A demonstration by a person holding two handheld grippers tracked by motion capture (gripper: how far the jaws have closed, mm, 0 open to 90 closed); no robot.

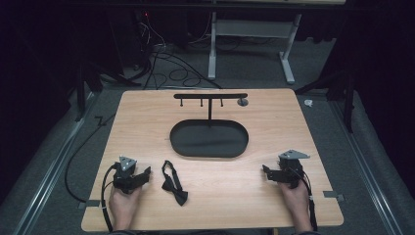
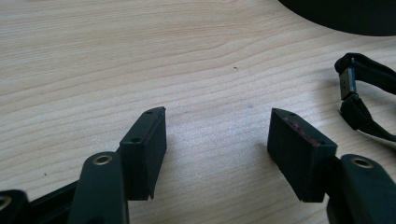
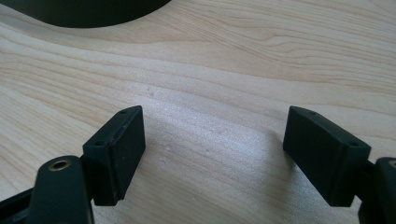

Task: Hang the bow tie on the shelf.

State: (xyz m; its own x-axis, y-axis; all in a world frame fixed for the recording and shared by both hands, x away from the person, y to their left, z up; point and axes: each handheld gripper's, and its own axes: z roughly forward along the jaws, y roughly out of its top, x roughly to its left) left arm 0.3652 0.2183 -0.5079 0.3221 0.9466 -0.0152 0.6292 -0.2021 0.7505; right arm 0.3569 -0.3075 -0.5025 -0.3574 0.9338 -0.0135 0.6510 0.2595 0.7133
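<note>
A black bow tie with its strap (image 1: 173,183) lies on the wooden table (image 1: 147,117), between the hands and nearer the left one. My left gripper (image 1: 145,173) rests low at the front left, open, with bare wood between its jaws (image 2: 217,116). The bow tie's strap and clasp (image 2: 359,100) show at the right edge of the left gripper view. My right gripper (image 1: 265,171) sits at the front right, open and empty (image 3: 212,112). A black oval tray (image 1: 209,139) with a T-shaped hanger stand (image 1: 210,96) stands mid-table.
The tray's dark rim (image 2: 345,18) curves across the top right of the left gripper view, and the rim (image 3: 84,14) shows at the top left of the right gripper view. A small grey disc (image 1: 242,102) lies by the stand. Cables and a desk frame (image 1: 252,44) lie beyond the table.
</note>
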